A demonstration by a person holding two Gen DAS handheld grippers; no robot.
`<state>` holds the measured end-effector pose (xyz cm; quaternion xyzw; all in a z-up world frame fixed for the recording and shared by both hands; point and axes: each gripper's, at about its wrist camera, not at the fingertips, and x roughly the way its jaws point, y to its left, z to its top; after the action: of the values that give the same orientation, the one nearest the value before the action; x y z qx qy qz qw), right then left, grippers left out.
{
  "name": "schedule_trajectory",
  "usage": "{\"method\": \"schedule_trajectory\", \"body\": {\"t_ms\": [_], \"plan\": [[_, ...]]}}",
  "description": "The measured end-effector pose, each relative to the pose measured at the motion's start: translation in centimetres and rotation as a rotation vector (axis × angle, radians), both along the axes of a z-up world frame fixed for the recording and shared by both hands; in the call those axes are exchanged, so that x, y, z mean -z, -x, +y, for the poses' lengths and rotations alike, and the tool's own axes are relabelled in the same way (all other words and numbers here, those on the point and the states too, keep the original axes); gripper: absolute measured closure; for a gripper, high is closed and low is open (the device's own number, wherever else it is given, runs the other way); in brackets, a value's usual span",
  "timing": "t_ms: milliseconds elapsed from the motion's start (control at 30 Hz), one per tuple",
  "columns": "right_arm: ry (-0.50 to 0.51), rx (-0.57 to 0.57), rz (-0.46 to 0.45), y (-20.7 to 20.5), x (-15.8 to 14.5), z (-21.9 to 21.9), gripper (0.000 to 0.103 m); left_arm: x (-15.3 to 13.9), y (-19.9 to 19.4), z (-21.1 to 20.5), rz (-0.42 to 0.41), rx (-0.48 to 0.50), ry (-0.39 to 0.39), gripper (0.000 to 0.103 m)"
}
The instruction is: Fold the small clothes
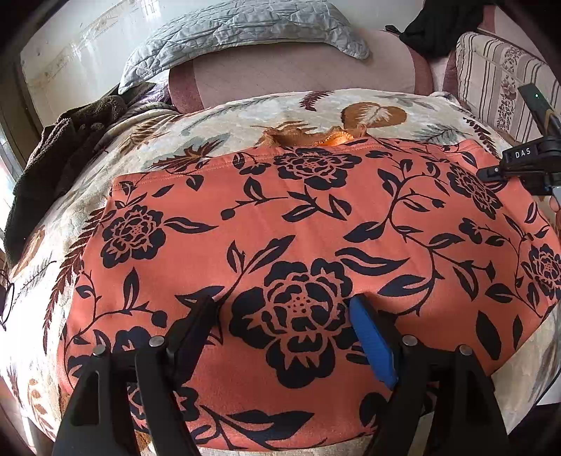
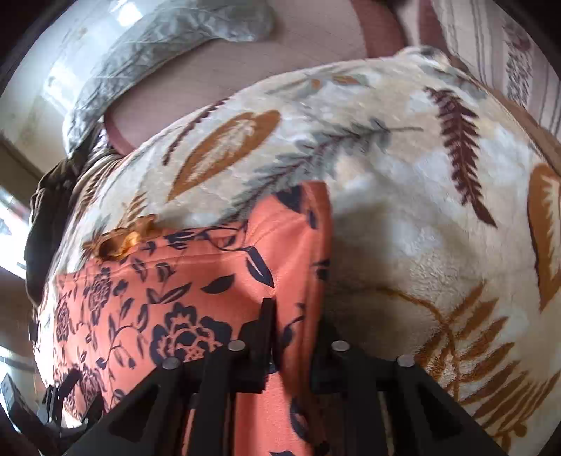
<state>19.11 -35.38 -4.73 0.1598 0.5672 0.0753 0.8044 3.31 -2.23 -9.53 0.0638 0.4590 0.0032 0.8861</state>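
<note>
An orange garment (image 1: 315, 224) with black flowers lies spread flat on a cream leaf-print blanket (image 1: 224, 122). My left gripper (image 1: 284, 312) hovers open over its near part, black finger to the left, blue pad to the right, nothing between the pads. In the right wrist view the garment's right edge (image 2: 301, 245) is lifted into a ridge that runs between the narrow jaws of my right gripper (image 2: 296, 319), which is shut on it. The right tool's black housing (image 1: 526, 165) shows at the garment's far right corner. A scrap of shiny orange cloth (image 1: 333, 140) pokes out at the far hem.
A grey quilted pillow (image 1: 245, 31) and a pink cushion (image 1: 298, 73) lie behind the blanket. A dark brown cloth (image 1: 63, 147) is heaped at the left. A striped cushion (image 1: 498, 77) stands at the right. Bare blanket (image 2: 438, 210) lies right of the garment.
</note>
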Motion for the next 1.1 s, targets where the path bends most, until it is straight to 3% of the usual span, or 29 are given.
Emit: {"method": "schedule_trajectory", "body": {"t_ms": [67,100,167,300,367,533,667,767,833,933,1000,1100], "plan": [[-0.091,0.115,-0.013,0.9,-0.3,-2.3,0.071,-0.1,-0.1,0.1,0.008,0.002,0.006,0.022],[-0.072,0.157,-0.036,1.6,-1.1,-3.1,0.066,-0.1,-0.2,0.2,0.012,0.002,0.009,0.022],[-0.059,0.198,-0.082,3.3,-3.0,-4.1,0.067,-0.1,-0.3,0.1,0.019,0.002,0.006,0.022],[-0.150,0.188,-0.141,7.2,-6.6,-3.5,0.067,-0.2,-0.6,0.2,0.031,-0.001,0.014,0.022],[-0.229,0.140,-0.122,8.3,-7.1,-2.4,0.066,-0.3,-0.7,0.3,0.037,-0.002,0.014,0.022],[-0.374,0.145,-0.039,8.9,-4.6,-0.8,0.054,-1.7,0.1,0.9,0.028,-0.014,0.066,0.023],[-0.462,0.137,0.011,6.2,-2.7,-0.6,0.054,-2.5,1.1,1.3,-0.026,-0.006,0.088,0.023],[-0.500,0.153,0.036,2.7,-1.5,-1.3,0.052,-0.5,0.4,1.4,0.047,-0.003,0.086,0.023],[-0.495,0.209,0.057,0.3,-0.1,-2.6,0.046,-0.2,0.6,1.3,0.012,0.007,0.070,0.022],[-0.467,0.399,0.041,-1.1,1.3,-6.3,0.046,-0.3,0.5,1.4,0.017,0.010,0.080,0.022],[-0.487,0.480,0.018,-0.3,0.7,-7.7,0.046,-0.3,0.3,1.4,0.015,0.022,0.077,0.022],[-0.452,0.425,-0.064,2.8,-2.6,-6.9,0.046,-0.5,0.2,1.5,0.022,0.023,0.077,0.022]]}}
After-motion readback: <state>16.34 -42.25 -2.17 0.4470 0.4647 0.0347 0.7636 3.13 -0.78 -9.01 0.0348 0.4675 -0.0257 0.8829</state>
